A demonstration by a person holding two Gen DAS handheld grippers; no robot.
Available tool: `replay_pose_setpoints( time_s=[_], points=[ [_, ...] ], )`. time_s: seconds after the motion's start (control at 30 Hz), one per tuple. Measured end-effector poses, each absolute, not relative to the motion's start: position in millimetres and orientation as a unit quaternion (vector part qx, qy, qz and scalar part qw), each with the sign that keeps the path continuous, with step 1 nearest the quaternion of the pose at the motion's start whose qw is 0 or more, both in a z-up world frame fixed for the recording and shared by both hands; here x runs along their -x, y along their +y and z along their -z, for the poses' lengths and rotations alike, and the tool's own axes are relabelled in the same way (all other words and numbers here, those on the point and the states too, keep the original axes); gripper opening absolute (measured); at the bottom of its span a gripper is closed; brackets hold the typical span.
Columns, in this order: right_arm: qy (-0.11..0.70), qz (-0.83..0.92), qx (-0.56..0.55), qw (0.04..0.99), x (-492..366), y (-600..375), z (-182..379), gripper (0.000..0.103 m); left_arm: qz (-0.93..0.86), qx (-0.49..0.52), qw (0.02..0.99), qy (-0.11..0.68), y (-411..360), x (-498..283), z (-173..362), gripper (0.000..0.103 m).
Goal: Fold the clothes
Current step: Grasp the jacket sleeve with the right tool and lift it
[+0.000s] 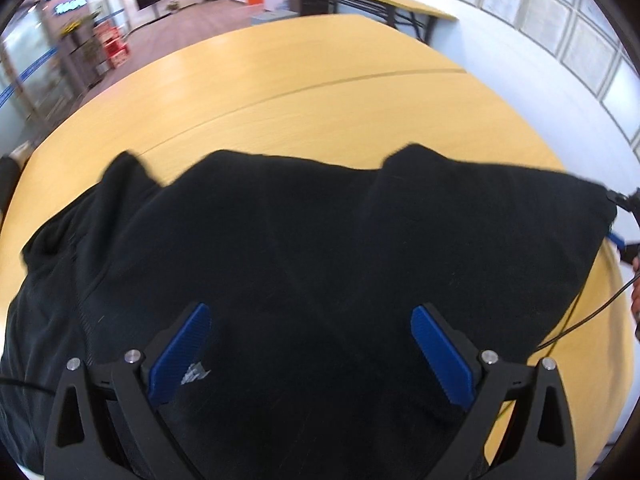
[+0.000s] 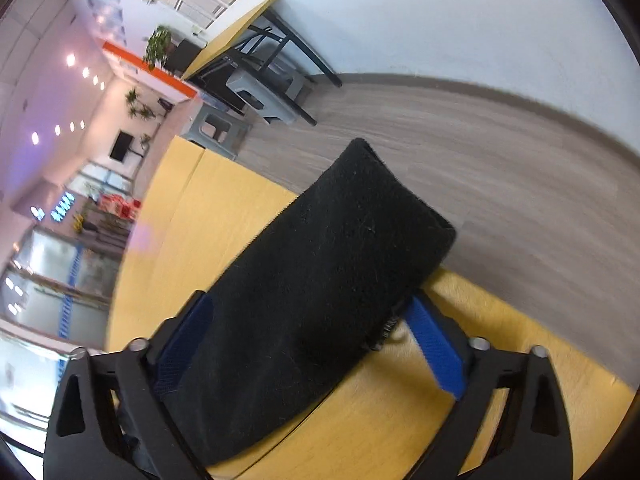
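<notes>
A black garment (image 1: 320, 232) lies spread over the yellow wooden table (image 1: 320, 92), filling the near half of the left wrist view. My left gripper (image 1: 310, 310) hovers just above its middle, open wide, blue pads (image 1: 182, 354) apart with nothing pinched. At the right edge of that view my right gripper (image 1: 622, 220) sits at the garment's far right corner. In the right wrist view a thick folded band of the black garment (image 2: 320, 264) runs between the fingers of my right gripper (image 2: 310, 302). Its jaws stand wide apart, and the cloth covers part of the left pad.
The table edge (image 2: 500, 292) runs close under the right gripper, with grey floor (image 2: 480, 152) beyond. Another table (image 2: 240, 28) and grey stools (image 2: 256, 92) stand by the white wall. A thin black cable (image 1: 592, 312) trails over the table's right side.
</notes>
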State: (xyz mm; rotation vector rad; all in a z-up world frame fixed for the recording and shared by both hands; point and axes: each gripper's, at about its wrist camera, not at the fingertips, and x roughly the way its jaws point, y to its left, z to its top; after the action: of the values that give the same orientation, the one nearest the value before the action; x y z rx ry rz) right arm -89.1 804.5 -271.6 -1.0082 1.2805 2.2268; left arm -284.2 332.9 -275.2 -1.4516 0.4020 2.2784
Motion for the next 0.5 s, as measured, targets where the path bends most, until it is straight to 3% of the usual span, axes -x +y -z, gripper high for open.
replay_pose_setpoints(
  time_s=[0.03, 0.07, 0.1, 0.27, 0.5],
  points=[
    [0.451, -0.788, 0.372, 0.193, 90, 802, 277, 0.042, -0.814, 0.522, 0.206, 0.15, 339, 287, 280, 0.103],
    [0.449, -0.786, 0.378, 0.194, 89, 800, 282, 0.021, -0.812, 0.523, 0.208, 0.154, 343, 289, 284, 0.103],
    [0.453, -0.788, 0.371, 0.191, 84, 799, 284, 0.012, -0.81, 0.525, 0.208, 0.157, 346, 291, 289, 0.103],
    [0.476, -0.803, 0.312, 0.177, 53, 794, 282, 0.01, -0.804, 0.534, 0.21, 0.158, 355, 299, 305, 0.103],
    [0.391, -0.884, 0.215, 0.141, 21, 723, 181, 0.009, -0.808, 0.528, 0.22, 0.144, 359, 304, 317, 0.103]
  ],
)
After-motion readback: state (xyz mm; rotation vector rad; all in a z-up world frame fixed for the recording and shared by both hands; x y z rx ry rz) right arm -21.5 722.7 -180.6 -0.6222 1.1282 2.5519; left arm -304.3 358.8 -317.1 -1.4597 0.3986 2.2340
